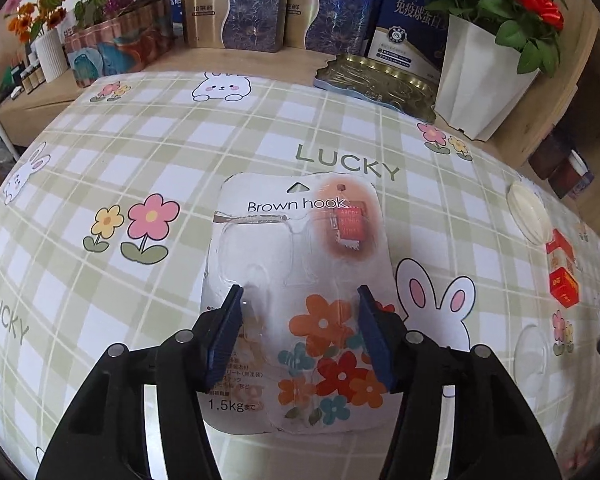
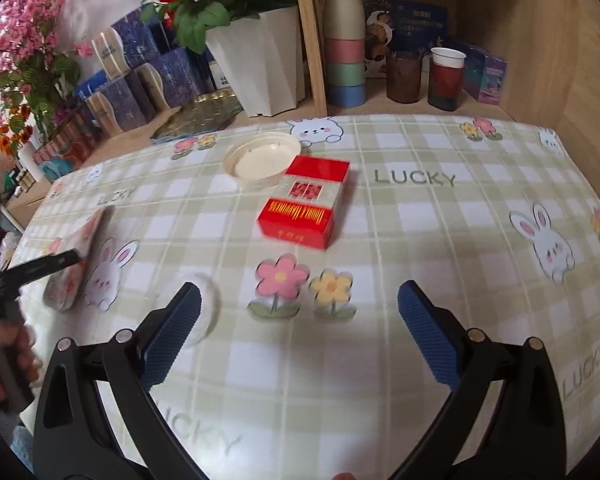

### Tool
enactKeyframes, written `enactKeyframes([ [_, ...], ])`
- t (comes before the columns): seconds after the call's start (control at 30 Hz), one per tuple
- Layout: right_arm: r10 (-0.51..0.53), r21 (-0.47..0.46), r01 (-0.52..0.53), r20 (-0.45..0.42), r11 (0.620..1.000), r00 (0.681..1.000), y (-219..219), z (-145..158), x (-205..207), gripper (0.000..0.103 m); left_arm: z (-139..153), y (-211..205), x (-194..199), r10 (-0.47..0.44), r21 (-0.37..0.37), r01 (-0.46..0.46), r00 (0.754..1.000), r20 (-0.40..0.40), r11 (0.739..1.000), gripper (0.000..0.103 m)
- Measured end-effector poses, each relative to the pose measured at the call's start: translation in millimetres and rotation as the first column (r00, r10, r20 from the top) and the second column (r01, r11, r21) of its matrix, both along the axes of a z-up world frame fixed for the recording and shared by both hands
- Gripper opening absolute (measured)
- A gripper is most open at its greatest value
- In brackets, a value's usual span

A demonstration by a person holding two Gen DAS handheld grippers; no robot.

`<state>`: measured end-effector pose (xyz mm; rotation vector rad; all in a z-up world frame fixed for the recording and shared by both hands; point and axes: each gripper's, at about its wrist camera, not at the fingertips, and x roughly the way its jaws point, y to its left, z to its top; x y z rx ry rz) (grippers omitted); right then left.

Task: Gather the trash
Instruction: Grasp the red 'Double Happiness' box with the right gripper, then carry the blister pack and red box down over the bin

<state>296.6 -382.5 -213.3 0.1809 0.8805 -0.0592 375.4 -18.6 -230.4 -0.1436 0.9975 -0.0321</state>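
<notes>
In the left wrist view, the left gripper (image 1: pixel 299 300) fills the lower middle of the frame, its blue pads spread wide over the lower half of a "Brown hook" blister package (image 1: pixel 296 264). The package lies flat on the checked tablecloth (image 1: pixel 140 152) at frame centre, and whether the pads touch it cannot be told. At the right edge sit a white plastic lid (image 1: pixel 527 214) and, below it, a red cigarette box (image 1: pixel 563 276). Along the top stand blue and gold gift boxes (image 1: pixel 236 14), with a white flower pot (image 1: pixel 480 80) of red roses at upper right.

In the right wrist view, the right gripper (image 2: pixel 299 312) is released, its pads wide apart above the tablecloth (image 2: pixel 420 240) with nothing between them. The red cigarette box (image 2: pixel 306 204) lies at frame centre, touching the white plastic lid (image 2: pixel 262 158) just above and to its left. A clear round lid (image 2: pixel 208 312) shows behind the left pad. At the left edge the left gripper (image 2: pixel 70 258) reaches over the package (image 2: pixel 76 256). A stack of coloured cups (image 2: pixel 344 44) stands at the top.
</notes>
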Motion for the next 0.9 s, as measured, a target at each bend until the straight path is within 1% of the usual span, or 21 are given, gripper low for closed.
enactKeyframes([
  [0.07,-0.022,-0.018,0.022,-0.028,1.000,0.999,-3.1,-4.3,16.2,0.097,6.6,3.3,-6.7,-0.002,-0.021,0.002,1.000,0.014,1.000,0.055],
  [0.13,-0.016,-0.039,0.014,-0.067,0.999,0.998,-2.2,-11.2,37.9,0.097,15.1,4.7,-14.6,-0.007,-0.037,0.008,0.999,0.038,0.999,0.055],
  [0.23,0.001,-0.073,-0.008,-0.100,0.997,0.995,4.4,-17.7,60.2,0.097,25.0,6.8,-24.7,-0.017,-0.051,0.020,0.997,0.069,0.999,0.055],
  [0.33,-0.003,-0.065,-0.007,-0.155,0.998,0.988,9.7,-29.0,84.5,0.096,32.0,11.3,-32.6,-0.028,-0.058,0.033,0.996,0.086,0.998,0.055],
  [0.4,-0.030,-0.059,0.019,-0.194,0.998,0.981,8.7,-37.4,100.3,0.093,36.0,14.5,-35.8,-0.026,-0.060,0.032,0.995,0.094,0.998,0.055],
  [0.43,-0.042,-0.063,0.029,-0.210,0.998,0.977,8.5,-40.4,106.5,0.086,38.3,16.5,-37.6,-0.024,-0.062,0.030,0.995,0.099,0.998,0.055],
  [0.47,-0.058,-0.070,0.044,-0.223,0.997,0.973,7.0,-43.3,112.1,0.081,41.5,19.2,-40.4,-0.019,-0.067,0.026,0.994,0.106,0.997,0.055],
  [0.5,-0.080,-0.080,0.064,-0.216,0.995,0.973,5.3,-43.1,116.4,0.080,43.9,21.5,-43.1,-0.016,-0.072,0.024,0.994,0.111,0.997,0.055],
  [0.53,-0.092,-0.068,0.080,-0.210,0.994,0.973,2.4,-42.8,120.0,0.078,45.8,23.4,-45.2,-0.015,-0.077,0.024,0.993,0.116,0.997,0.055],
  [0.63,-0.125,-0.038,0.120,-0.195,0.992,0.973,-5.5,-40.9,123.2,0.063,51.4,25.3,-55.2,-0.023,-0.077,0.034,0.991,0.132,0.996,0.055],
  [0.67,-0.120,-0.037,0.114,-0.195,0.993,0.974,-6.6,-40.2,122.6,0.062,52.5,25.6,-57.5,-0.026,-0.075,0.037,0.990,0.135,0.996,0.055],
  [0.77,-0.081,-0.077,0.067,-0.199,0.995,0.977,-2.2,-38.9,115.3,0.060,55.8,27.1,-67.2,-0.038,-0.082,0.050,0.988,0.147,0.995,0.055],
  [0.83,-0.045,-0.074,0.030,-0.209,0.997,0.977,1.9,-38.6,104.8,0.059,58.3,29.1,-74.4,-0.042,-0.087,0.056,0.987,0.153,0.995,0.055],
  [0.9,-0.009,-0.057,-0.003,-0.200,0.998,0.980,6.4,-35.8,88.0,0.059,60.4,30.7,-82.4,-0.049,-0.085,0.063,0.986,0.160,0.994,0.055],
])
